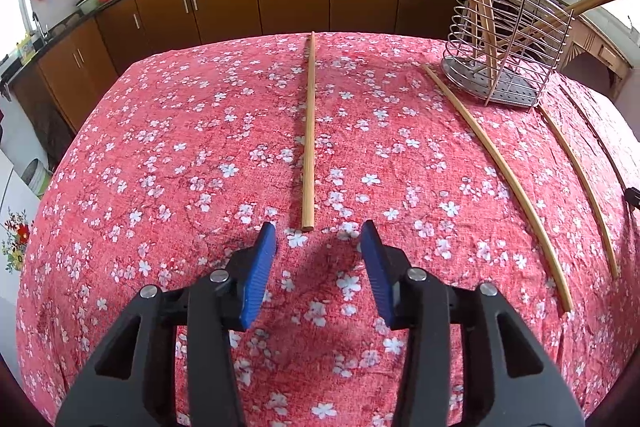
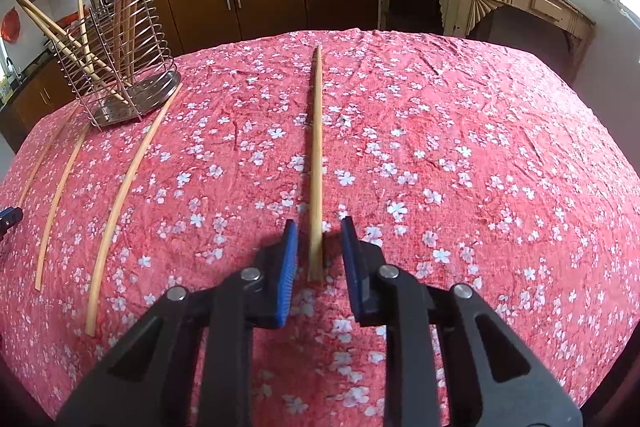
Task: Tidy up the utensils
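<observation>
Right gripper [image 2: 319,239], jaws narrowed but not yet pinching, straddling near end of chopstick [image 2: 316,163] running straight ahead; left gripper [image 1: 319,237], half-open and empty, just short of another.

Bamboo chopsticks, some loose on the flowered red cloth, others already in the wire holder.

A pale, straight chopstick [image 2: 315,163] lay flat on the table, pointing away, its near end between the blue pads. A second straight chopstick [image 1: 309,131] lay alone, clear of everything. Three more chopsticks [image 2: 128,187] lay side by side beside the holder. The steel wire holder [image 2: 120,67], with its perforated base, stood upright on the cloth with several sticks leaning inside.
</observation>
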Available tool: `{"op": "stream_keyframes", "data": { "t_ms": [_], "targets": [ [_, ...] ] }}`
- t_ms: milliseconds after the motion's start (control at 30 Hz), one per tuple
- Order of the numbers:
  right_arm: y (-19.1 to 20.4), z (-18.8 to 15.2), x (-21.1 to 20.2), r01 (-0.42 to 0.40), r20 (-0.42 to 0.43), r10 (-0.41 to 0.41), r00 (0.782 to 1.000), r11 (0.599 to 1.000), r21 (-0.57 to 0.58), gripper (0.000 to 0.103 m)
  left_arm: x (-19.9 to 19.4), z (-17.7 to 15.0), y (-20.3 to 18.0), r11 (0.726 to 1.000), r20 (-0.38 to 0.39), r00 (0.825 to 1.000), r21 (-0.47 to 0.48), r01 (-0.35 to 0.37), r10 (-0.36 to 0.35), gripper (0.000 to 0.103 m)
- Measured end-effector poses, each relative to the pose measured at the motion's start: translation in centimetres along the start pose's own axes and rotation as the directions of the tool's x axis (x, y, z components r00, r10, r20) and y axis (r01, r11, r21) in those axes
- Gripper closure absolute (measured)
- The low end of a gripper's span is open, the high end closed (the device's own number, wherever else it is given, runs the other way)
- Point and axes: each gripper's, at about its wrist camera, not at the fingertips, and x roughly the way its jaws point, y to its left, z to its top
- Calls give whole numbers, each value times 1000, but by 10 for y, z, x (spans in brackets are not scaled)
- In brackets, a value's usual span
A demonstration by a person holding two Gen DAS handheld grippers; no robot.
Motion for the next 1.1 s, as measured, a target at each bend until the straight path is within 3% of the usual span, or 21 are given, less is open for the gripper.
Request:
{"op": "stream_keyframes", "data": {
  "t_ms": [133, 433, 533, 567, 867, 1100],
  "targets": [
    [-1, -2, -2, 0, 0, 0, 1000, 1000, 5, 82, 0, 2, -1, 1000, -1, 1000, 7, -10, 10, 62],
    [-3, -2, -3, -4, -1, 4, 1000, 1000, 10, 82, 12, 17, -8, 1000, 5, 1000, 15, -19, 19, 76],
    [-4, -1, -2, -9, -1, 9, 1000, 1000, 13, 94, 11, 17, -8, 1000, 6, 1000, 13, -20, 20, 90],
    [-4, 0, -2, -14, -2, 15, 1000, 1000, 17, 95, 11, 16, -6, 1000, 6, 1000, 12, -20, 20, 96],
    [-11, -9, -16, -47, 19, 46, 999, 997, 55, 95, -7, 1, 2, 1000, 30, 1000, 6, 2, -2, 96],
    [-20, 1, -65, -50, 148, 41, 988, 997, 59, 95, -66, 3, 4, 1000, 182, 983, 13, 25, -27, 96]
  ]
}}
